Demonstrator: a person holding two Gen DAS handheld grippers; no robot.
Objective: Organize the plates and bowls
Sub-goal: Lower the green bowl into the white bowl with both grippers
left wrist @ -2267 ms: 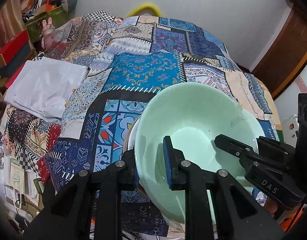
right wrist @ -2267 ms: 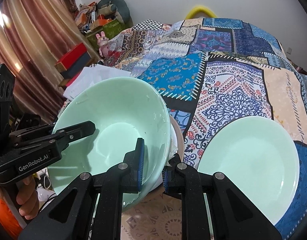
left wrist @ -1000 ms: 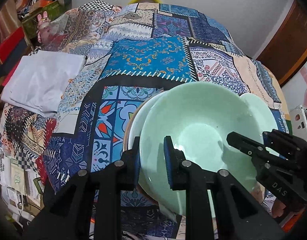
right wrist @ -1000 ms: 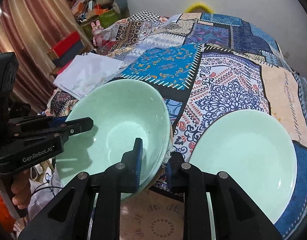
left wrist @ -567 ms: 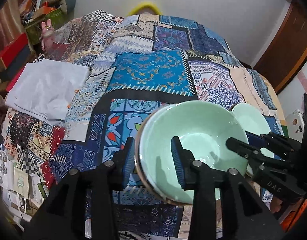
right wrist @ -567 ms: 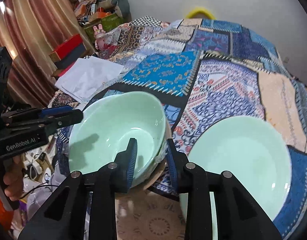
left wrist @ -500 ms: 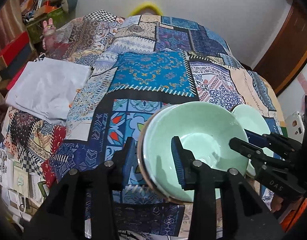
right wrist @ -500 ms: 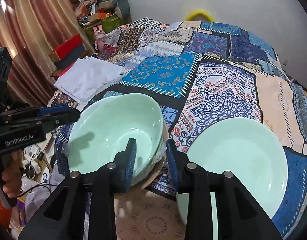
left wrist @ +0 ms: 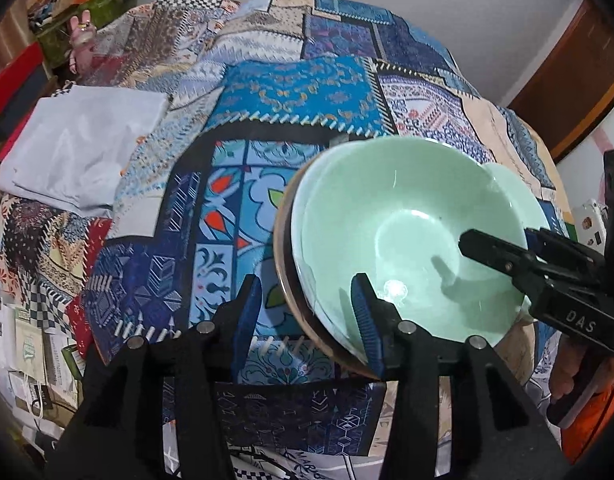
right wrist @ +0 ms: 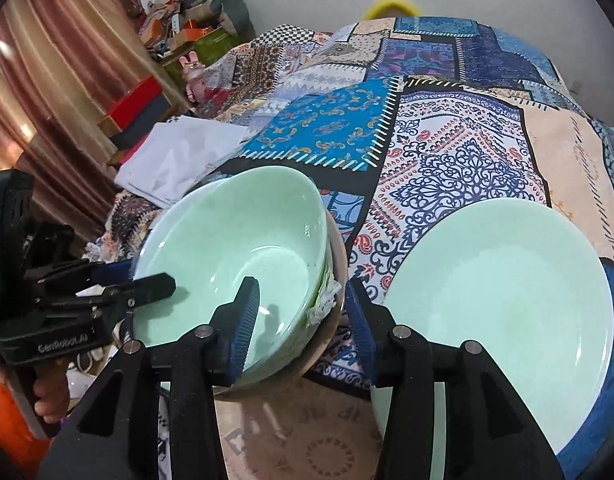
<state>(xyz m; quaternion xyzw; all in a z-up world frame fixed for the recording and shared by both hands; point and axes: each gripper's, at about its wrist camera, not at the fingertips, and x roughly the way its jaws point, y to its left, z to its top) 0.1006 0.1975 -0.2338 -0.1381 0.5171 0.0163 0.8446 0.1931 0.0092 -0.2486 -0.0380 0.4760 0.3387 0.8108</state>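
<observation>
Even, fairly bright indoor light, prob. from overhead w/ a warm glow through the curtains (right wrist: 47, 80) at left of right wrist view. Small hot glare spot on the green bowl (left wrist: 395, 290) floor; soft claw shadows fall inside the bowl in both views. Strong fisheye bend, black vignette at corners. Centre sharp; left wrist view slightly smeared toward the edges, the far clutter (left wrist: 67, 0) soft. Plate (right wrist: 507, 300) evenly lit, no glare.

Quilt (left wrist: 295, 92) beyond bowl stack (right wrist: 235, 248) bare; plate (right wrist: 503, 300) crowds right; folded sheet (left wrist: 79, 148) left.
</observation>
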